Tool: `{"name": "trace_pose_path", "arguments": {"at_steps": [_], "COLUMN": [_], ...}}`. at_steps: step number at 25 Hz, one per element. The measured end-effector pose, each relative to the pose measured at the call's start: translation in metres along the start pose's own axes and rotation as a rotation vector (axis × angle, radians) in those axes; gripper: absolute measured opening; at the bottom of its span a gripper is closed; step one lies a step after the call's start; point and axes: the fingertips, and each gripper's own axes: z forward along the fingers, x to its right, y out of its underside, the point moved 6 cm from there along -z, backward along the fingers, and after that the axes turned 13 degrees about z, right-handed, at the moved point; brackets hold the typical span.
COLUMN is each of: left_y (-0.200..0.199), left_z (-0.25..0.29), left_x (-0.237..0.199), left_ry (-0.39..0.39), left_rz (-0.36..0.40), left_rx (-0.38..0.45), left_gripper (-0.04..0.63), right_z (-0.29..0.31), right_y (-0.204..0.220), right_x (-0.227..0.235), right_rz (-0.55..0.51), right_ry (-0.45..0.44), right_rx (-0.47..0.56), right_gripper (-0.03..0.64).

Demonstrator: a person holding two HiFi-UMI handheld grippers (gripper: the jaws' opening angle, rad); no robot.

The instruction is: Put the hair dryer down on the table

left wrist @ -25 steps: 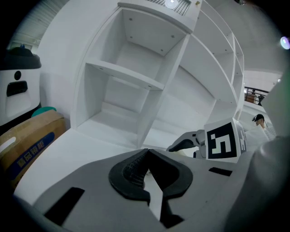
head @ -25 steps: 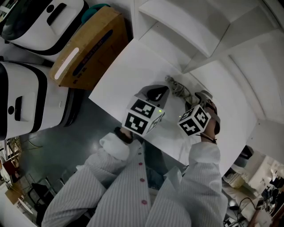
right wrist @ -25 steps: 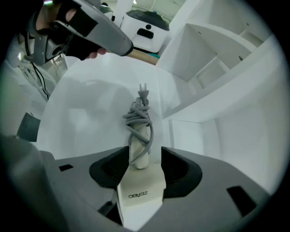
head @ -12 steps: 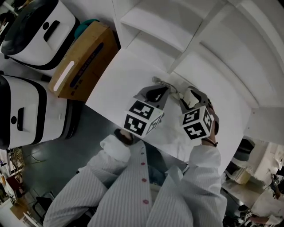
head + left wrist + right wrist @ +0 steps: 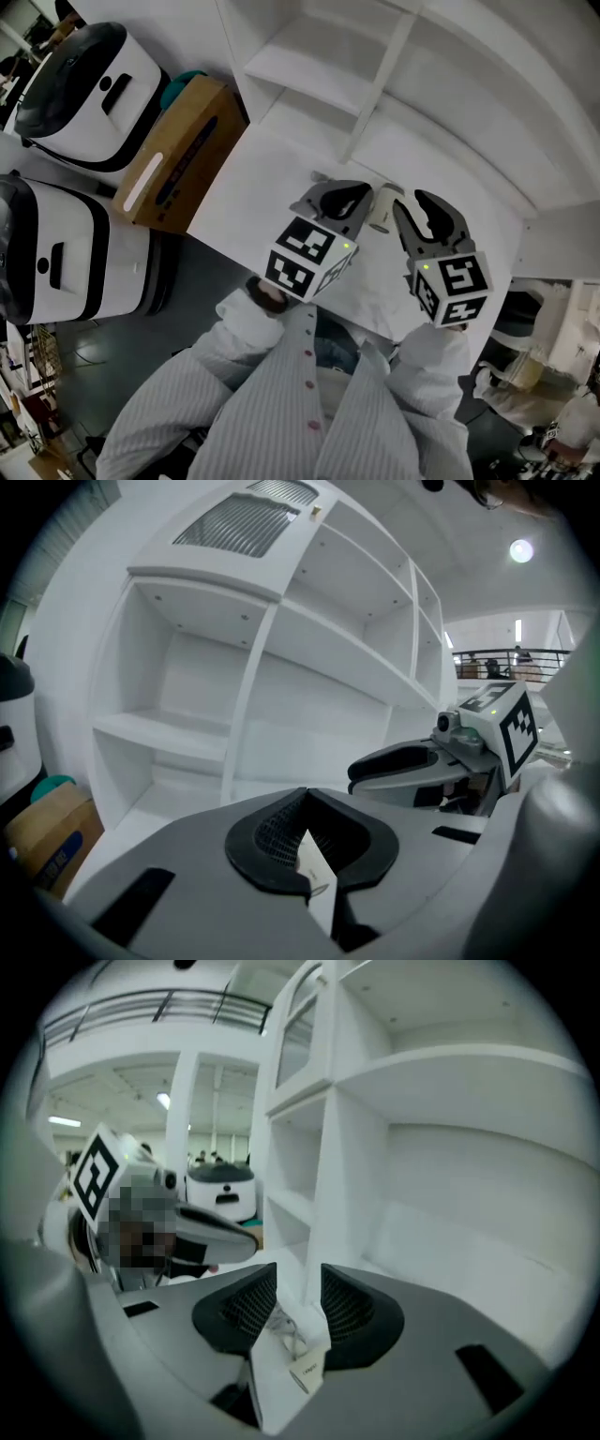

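The white hair dryer [image 5: 380,210] lies on the white table [image 5: 253,178], with its grey cord bunched beside it. It sits between my two grippers in the head view. My right gripper [image 5: 419,208] is just right of it. Its jaws are closing but still stand apart, and the pads press on nothing. In the right gripper view the hair dryer [image 5: 281,1372] and its small tag show low in the gap of the right gripper [image 5: 298,1288], under the pads. My left gripper [image 5: 339,199] hovers at the dryer's left. In the left gripper view its tips [image 5: 305,803] meet, holding nothing.
A white shelf unit [image 5: 375,84] rises at the table's far edge, close ahead of both grippers. A cardboard box [image 5: 183,155] leans at the table's left end. Two white and black machines [image 5: 84,84] [image 5: 56,253] stand on the floor to the left.
The right gripper has let go of the dryer and drawn back to the right, jaws apart. The dryer now shows on the table between the grippers. The left gripper has barely moved.
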Motion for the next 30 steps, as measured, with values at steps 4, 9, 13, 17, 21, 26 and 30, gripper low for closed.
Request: {"name": "trace_pose_path", "arguments": {"at_steps": [4,9,13,17,21,26,30], "left_y": [-0.035,-0.075,-0.093,-0.1,-0.101,-0.098,-0.096], "left_z": [-0.007,-0.02,-0.035,-0.041,-0.044,-0.047,-0.048], "left_x": [0.018,0.044,0.056,0.06,0.064,0.066,0.068], "left_ry": [0.052,0.093,0.126,0.133,0.131,0.13,0.134], "left_rz": [0.054,0.131,0.126,0.13,0.139,0.136,0.127], "left_rx": [0.068,0.156,0.21,0.232,0.238,0.232,0.227], "left_gripper": [0.009,0.009,0.009,0.009,0.009,0.009,0.009], "right_z": [-0.041,-0.082,-0.101,-0.112,-0.119,-0.124,-0.126], "right_y": [-0.025,-0.041,-0.048,-0.05,-0.046,-0.042,-0.038], "right_x": [0.002,-0.004,-0.014,-0.018,-0.02,-0.021,-0.022], "right_rz": [0.139,0.206,0.238,0.239,0.254,0.265,0.28], "right_ry": [-0.026,-0.05,-0.061,-0.069,-0.075,-0.061,-0.054], "right_rx": [0.191,0.334,0.397,0.407,0.411,0.413,0.409], "right_gripper": [0.103,0.052,0.018,0.012,0.012,0.012,0.012]}}
